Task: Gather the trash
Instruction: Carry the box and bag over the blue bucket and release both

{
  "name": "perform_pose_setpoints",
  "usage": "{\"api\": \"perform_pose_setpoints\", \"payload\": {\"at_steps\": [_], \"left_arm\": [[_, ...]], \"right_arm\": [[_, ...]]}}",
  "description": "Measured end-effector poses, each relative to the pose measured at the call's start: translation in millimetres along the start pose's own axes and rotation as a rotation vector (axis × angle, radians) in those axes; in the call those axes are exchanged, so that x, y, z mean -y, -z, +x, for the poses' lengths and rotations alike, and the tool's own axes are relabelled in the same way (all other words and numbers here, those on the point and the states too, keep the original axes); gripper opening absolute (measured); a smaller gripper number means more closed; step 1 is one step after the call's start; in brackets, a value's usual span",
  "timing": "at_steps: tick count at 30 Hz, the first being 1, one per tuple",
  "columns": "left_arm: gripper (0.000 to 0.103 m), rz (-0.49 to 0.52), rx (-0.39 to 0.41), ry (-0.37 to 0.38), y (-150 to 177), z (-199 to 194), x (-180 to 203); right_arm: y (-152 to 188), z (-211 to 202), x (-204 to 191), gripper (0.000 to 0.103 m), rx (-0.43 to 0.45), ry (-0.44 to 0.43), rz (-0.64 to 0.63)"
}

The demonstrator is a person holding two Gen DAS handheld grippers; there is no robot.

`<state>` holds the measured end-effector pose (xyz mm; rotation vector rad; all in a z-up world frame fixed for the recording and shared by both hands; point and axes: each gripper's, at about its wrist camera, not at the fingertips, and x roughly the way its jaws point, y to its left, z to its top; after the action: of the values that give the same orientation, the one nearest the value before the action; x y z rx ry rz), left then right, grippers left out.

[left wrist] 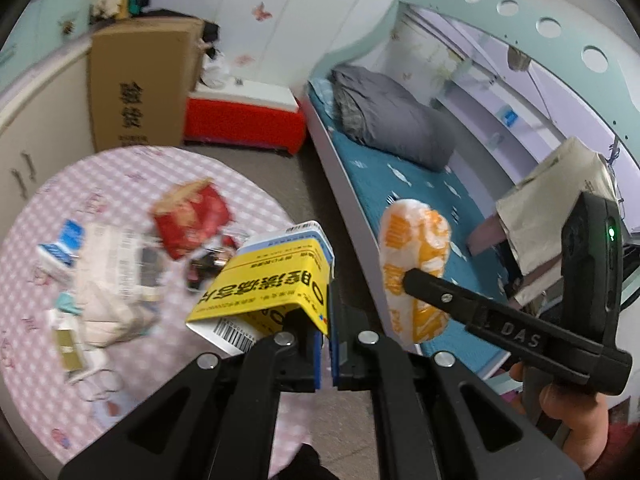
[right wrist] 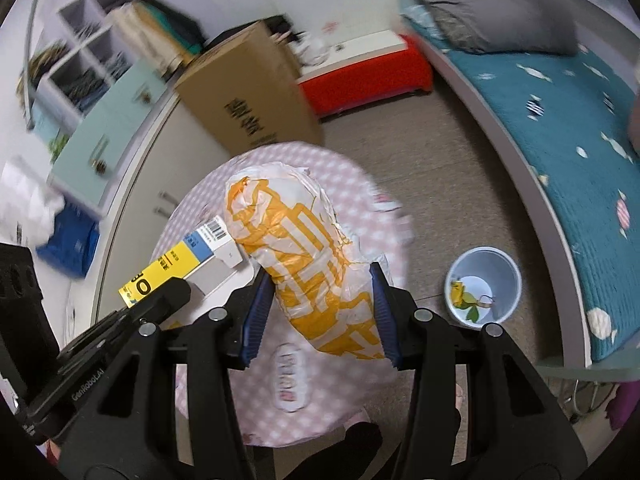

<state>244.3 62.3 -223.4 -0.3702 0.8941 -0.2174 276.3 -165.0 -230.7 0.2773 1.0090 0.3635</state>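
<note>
Left tongs (left wrist: 326, 344), yellow carton (left wrist: 272, 280), "O"

**Both loads above the table**

My left gripper (left wrist: 326, 320) clamps the box (left wrist: 276, 276); my right gripper (right wrist: 320, 320) pinches the bag (right wrist: 304, 256) beside it. The bin (right wrist: 485, 286) stands on the floor between table (right wrist: 352, 184) and bed (right wrist: 560, 152).
</note>
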Motion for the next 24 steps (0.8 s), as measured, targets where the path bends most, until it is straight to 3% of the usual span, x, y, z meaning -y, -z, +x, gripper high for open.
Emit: {"api": "perform_pose_setpoints", "payload": {"at_steps": [7,14,24], "left_arm": [[0.003,0.014,-0.126,0.056,-12,82,62],[0.003,0.055,-0.266,0.056,-15,172,119],[0.004,0.075,-0.412,0.03,-20,278,170]], "right_arm": [[-15,-16,102,0.046,0.013,0.064,0.109],[-26,-12,190,0.046,-0.003,0.124,0.183],[-42,3,261,0.046,-0.013,0.158,0.23]]}}
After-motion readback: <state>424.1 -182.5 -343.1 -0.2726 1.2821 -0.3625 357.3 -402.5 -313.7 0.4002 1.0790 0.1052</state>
